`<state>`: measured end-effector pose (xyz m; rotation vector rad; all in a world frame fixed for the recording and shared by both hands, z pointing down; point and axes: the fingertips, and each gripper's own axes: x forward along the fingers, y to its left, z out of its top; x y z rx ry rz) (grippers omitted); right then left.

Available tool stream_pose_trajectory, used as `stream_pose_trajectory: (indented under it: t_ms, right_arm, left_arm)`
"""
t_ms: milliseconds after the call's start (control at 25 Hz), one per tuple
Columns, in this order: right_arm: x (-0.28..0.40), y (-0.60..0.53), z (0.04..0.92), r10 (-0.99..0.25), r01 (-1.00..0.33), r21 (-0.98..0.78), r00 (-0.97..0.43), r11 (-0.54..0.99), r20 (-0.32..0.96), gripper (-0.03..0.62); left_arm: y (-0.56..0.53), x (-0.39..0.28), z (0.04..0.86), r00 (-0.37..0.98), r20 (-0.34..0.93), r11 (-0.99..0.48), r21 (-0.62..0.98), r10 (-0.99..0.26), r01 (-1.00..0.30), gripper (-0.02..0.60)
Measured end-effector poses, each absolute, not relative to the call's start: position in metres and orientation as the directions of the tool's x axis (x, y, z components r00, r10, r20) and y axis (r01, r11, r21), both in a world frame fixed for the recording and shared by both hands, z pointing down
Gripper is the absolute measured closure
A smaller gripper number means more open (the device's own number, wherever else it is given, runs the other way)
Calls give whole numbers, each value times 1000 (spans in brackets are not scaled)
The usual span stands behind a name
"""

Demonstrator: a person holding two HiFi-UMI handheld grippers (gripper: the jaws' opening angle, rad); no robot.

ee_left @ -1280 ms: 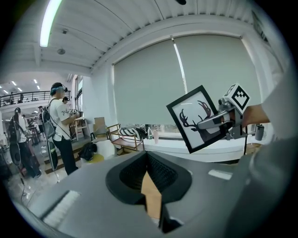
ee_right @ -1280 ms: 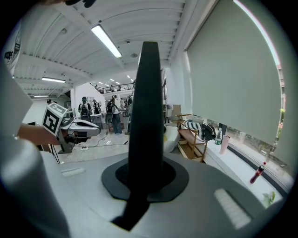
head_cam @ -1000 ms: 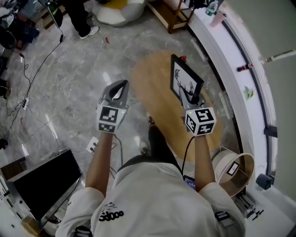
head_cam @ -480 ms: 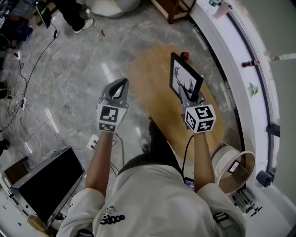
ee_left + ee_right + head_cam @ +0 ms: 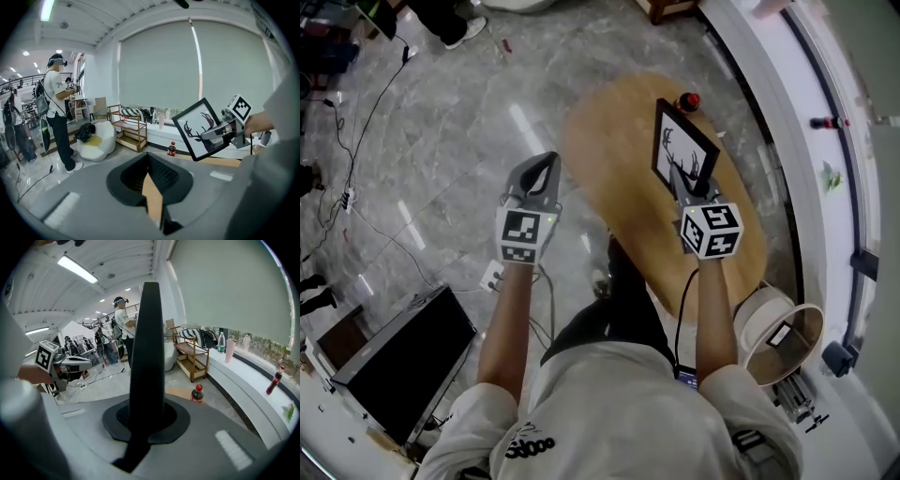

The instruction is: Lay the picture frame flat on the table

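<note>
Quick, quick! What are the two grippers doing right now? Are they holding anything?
Left gripper: closed, holding nothing.
Right gripper: closed on the picture frame.

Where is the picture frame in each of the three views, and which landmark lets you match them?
Head view: the picture frame is upper right of centre, over the wooden table, with its lower edge gripped by the right gripper.
Left gripper view: right of centre, tilted, with the deer print facing the camera.
Right gripper view: centre, seen edge-on as a dark upright bar between the jaws.
Shared landmark: the red-capped cola bottle.
</note>
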<state>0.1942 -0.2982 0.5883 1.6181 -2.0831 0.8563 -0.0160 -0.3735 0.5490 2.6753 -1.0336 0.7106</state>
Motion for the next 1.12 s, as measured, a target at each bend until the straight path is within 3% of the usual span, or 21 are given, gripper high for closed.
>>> stream_pose_trajectory:
  t_ms: [1120]
  right_arm:
    - [189, -310, 763, -550, -907, -413, -386, 81, 741, 580]
  left_arm:
    - [-376, 19, 691, 611, 646, -731, 118, -458, -672, 572]
